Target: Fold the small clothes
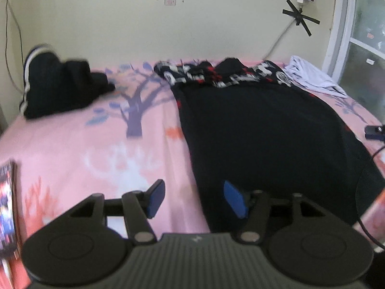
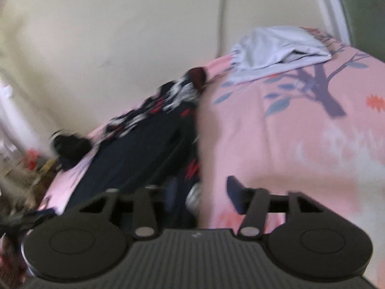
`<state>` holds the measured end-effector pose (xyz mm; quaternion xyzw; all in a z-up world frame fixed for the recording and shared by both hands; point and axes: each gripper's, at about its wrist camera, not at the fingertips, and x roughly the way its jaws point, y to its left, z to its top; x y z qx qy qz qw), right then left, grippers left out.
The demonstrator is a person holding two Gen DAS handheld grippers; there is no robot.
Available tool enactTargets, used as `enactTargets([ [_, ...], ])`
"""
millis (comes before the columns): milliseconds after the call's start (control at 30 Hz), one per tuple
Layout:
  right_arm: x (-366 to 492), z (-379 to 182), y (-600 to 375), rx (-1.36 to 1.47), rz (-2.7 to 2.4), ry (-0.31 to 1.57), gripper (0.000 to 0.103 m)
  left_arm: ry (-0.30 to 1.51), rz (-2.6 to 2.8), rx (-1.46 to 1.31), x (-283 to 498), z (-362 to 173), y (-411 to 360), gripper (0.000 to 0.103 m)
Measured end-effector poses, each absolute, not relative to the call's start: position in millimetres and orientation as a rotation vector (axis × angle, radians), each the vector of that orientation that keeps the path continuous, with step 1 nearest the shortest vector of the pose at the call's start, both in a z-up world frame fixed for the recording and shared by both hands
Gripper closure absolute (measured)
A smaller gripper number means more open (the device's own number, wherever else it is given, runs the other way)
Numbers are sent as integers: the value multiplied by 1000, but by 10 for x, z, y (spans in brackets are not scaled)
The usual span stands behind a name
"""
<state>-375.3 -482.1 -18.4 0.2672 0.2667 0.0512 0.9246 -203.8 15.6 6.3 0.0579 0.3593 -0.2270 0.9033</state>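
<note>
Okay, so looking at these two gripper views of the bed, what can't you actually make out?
- Right gripper: its left finger is lost in blur against the dark garment in the right wrist view, so a grip can't be judged.
- Dark garment's right edge: cut off by the frame in the left wrist view.
- Black clothes pile: smeared by motion, so the pieces can't be counted.
- White garment: bunched up, type unclear.

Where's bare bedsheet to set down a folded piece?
Widest free patch: pink bedsheet between the black folded pile at the wall and the dark patterned garment. Another shows nearer than the white garment, right of the dark one. The far edge along the wall is crowded.
</note>
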Motion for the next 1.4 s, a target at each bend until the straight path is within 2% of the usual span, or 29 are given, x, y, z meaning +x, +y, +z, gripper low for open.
enactTargets([
  [233, -4312, -349, -4386, 441, 121, 592, 51, 793, -484, 77, -2372, -91, 182, 47],
  [267, -4327, -375, -4290, 421, 120, 575, 56, 788, -477, 88, -2425, -100, 158, 49],
  [300, -4324, -397, -4219, 416, 144, 579, 76, 784, -471, 105, -2457, -102, 135, 54],
  [333, -4330, -424, -4161, 427, 168, 585, 88, 778, -466, 123, -2489, -100, 113, 79],
  [367, -4336, -437, -4124, 430, 166, 582, 93, 778, -469, 132, -2511, -90, 101, 93],
  [400, -4364, -422, -4127, 421, 155, 573, 97, 781, -473, 122, -2536, -72, 105, 96],
  [567, -4585, -319, -4490, 511, 44, 508, 99, 780, -477, -2, -2547, 60, 325, 96],
  [833, -4510, -64, -4454, 483, 92, 469, 98, 781, -537, -111, -2406, 274, 343, 96],
  [967, -4179, 176, -4555, 496, 130, 411, 98, 753, -568, -224, -2085, 540, 386, 96],
  [1100, -3392, 516, -4760, 489, 127, 353, 98, 695, -542, -226, -1446, 874, 241, 95],
  [1167, -2861, 628, -4873, 521, 88, 324, 96, 662, -493, -219, -1032, 957, 75, 87],
  [1233, -2391, 662, -4944, 479, 2, 309, 91, 646, -386, -176, -671, 933, -105, 40],
  [1267, -2222, 647, -4972, 464, -43, 351, 66, 651, -315, -154, -589, 887, -164, 40],
  [1300, -2159, 608, -5009, 486, -51, 385, 44, 671, -282, -140, -548, 817, -202, 39],
  [1367, -2304, 475, -5058, 520, 16, 366, 45, 693, -362, -135, -596, 677, -206, 33],
  [1400, -2400, 389, -5063, 523, 43, 371, 44, 703, -384, -125, -634, 595, -205, 21],
])
